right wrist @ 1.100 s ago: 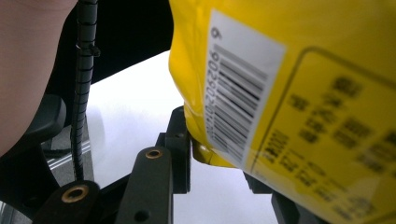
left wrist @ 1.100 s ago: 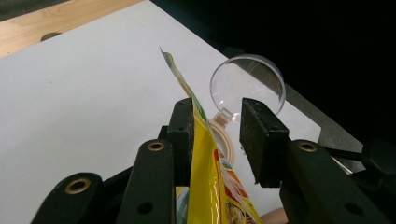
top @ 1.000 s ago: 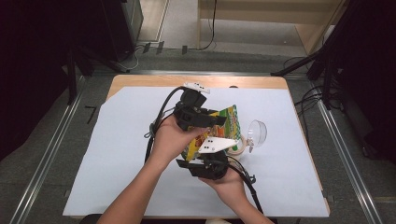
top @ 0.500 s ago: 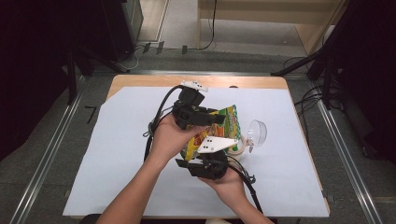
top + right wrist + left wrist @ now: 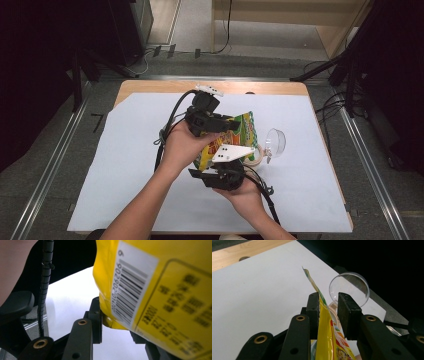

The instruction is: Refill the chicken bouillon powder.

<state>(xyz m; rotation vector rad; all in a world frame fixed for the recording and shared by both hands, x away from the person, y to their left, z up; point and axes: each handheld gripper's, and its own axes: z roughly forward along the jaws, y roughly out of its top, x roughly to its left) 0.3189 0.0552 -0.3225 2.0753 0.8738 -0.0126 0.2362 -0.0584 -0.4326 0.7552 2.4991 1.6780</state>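
A yellow and green snack bag [image 5: 241,131] is held up between both hands above the white sheet. My left gripper [image 5: 227,125] reaches in at the bag's top edge. In the left gripper view the bag [image 5: 325,325] lies against one pad of that gripper [image 5: 328,307], with a small gap to the other; these jaws have just been closing. My right gripper [image 5: 221,164] comes from below. The right gripper [image 5: 117,325] is shut on the bottom corner of the bag [image 5: 155,290], near its barcode.
A clear plastic cup [image 5: 275,141] lies on its side right of the bag, also in the left gripper view [image 5: 349,287]. A tape roll [image 5: 256,158] sits beside it. A white sheet [image 5: 125,165] covers the wooden table [image 5: 150,86].
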